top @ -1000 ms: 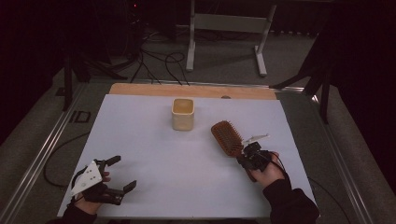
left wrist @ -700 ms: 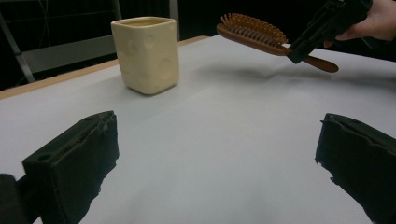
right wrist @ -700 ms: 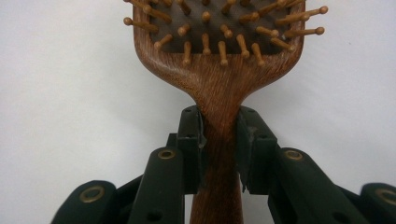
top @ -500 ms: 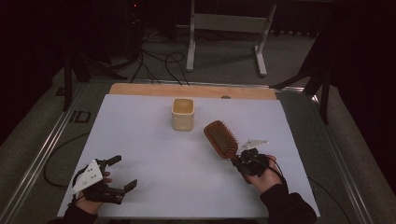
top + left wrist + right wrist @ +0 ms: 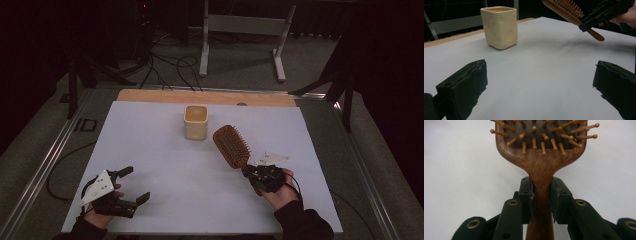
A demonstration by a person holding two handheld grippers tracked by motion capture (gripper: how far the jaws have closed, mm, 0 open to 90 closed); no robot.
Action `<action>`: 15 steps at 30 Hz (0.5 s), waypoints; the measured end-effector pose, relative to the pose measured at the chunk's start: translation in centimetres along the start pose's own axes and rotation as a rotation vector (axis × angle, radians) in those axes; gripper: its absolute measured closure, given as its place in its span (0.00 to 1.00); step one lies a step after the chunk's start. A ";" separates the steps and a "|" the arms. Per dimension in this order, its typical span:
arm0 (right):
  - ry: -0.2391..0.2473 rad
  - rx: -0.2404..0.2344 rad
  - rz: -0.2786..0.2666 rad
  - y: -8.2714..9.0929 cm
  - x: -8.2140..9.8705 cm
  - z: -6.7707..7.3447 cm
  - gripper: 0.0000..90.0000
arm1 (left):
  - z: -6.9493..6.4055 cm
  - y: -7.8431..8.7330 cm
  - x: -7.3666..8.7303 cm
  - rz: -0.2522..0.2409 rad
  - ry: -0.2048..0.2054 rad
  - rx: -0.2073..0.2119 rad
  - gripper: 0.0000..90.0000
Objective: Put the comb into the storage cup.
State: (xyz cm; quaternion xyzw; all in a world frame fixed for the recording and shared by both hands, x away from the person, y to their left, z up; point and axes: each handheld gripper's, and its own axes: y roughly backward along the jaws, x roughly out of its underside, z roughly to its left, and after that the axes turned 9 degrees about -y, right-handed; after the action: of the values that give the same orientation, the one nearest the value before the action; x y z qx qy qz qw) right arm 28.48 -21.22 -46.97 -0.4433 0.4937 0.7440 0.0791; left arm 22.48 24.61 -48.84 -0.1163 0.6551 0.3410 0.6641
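A wooden hairbrush (image 5: 231, 145) with wooden pins is held by its handle in my right gripper (image 5: 254, 175), lifted off the white table sheet (image 5: 160, 150) and pointing toward the far left. From the right gripper view the two black jaws pinch the brush handle (image 5: 541, 195) from both sides, with the right gripper (image 5: 541, 195) shut on it. A cream square cup (image 5: 195, 121) stands upright beyond the brush head; it also stands at upper left in the left gripper view as the cup (image 5: 499, 26). My left gripper (image 5: 134, 185) rests at the near left, open, with nothing between its jaws (image 5: 539, 82).
A wooden strip (image 5: 205, 97) borders the table's far edge. Metal rails (image 5: 47, 165) run along both sides. Cables and a white stand (image 5: 240, 35) lie on the floor beyond the table.
My right gripper has carried the hairbrush leftward and slightly up, so the brush head now sits closer to the cup. The left gripper has stayed put.
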 end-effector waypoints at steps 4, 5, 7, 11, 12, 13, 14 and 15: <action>0.017 -0.017 -0.028 0.1 0.1 0.4 0.81 | -0.2 -0.1 -0.4 0.003 0.008 -0.008 0.00; 0.016 -0.027 -0.035 0.2 0.1 0.4 0.81 | -0.2 -0.1 -0.5 0.003 0.011 -0.009 0.00; 0.012 -0.033 -0.057 0.5 0.2 0.5 0.81 | -0.1 -0.2 -0.7 0.010 0.016 -0.022 0.00; 0.003 -0.042 -0.099 0.8 0.4 0.6 0.81 | 0.1 -0.2 -1.1 0.008 0.019 -0.047 0.00; 0.003 -0.048 -0.107 0.9 0.4 0.5 0.81 | 0.1 -0.3 -1.2 0.008 0.023 -0.052 0.00; 0.004 -0.045 -0.114 1.0 0.4 0.5 0.81 | 0.2 -0.3 -1.3 0.005 0.029 -0.051 0.00; 0.002 -0.047 -0.113 1.0 0.4 0.6 0.81 | 0.3 -0.3 -1.5 0.004 0.040 -0.051 0.00; -0.001 -0.049 -0.110 1.0 0.3 0.6 0.81 | 0.3 -0.4 -1.6 0.010 0.044 -0.053 0.00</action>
State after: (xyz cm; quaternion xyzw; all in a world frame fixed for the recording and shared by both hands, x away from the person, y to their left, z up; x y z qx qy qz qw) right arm 27.39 -21.37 -46.48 -0.4712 0.4501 0.7506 0.1095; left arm 23.12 24.04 -47.38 -0.1379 0.6608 0.3591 0.6445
